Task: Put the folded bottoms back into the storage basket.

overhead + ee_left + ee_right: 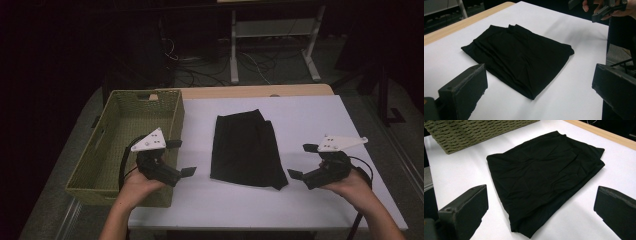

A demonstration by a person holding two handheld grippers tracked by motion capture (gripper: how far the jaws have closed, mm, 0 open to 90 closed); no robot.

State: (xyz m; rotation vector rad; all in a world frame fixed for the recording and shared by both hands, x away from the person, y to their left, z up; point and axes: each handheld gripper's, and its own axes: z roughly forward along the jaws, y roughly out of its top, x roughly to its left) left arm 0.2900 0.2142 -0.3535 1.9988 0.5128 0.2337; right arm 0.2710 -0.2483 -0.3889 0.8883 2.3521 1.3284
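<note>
A woven olive-green basket (125, 145) sits at the left side of the white table (300, 115), its right wall running along the table's left edge and its near corner hanging past the table's front. Nothing can be made out inside it, though the dim light leaves its floor hard to read.

Just right of the basket, above its near right corner, the left gripper (181, 157) is held in the person's left hand (137, 185). Its jaws stand wide apart and empty, pointing right toward the cloth. In the left gripper view the two black jaws rise at the bottom corners with the folded cloth (519, 56) lying between them farther off, untouched.

The folded black cloth (246, 149) lies flat on the table right of the basket, well apart from it, roughly midway between the two grippers. It is a rough rectangle with its long side running away from the person; its near right corner juts out a little. In the right gripper view its layered edges show along the side nearest the camera (544, 180), and the basket (474, 132) sits beyond it.

Right of the cloth, the right gripper (302, 161) is held in the right hand (350, 187), jaws spread wide and empty, pointing left at the cloth's near right corner without touching it.
</note>
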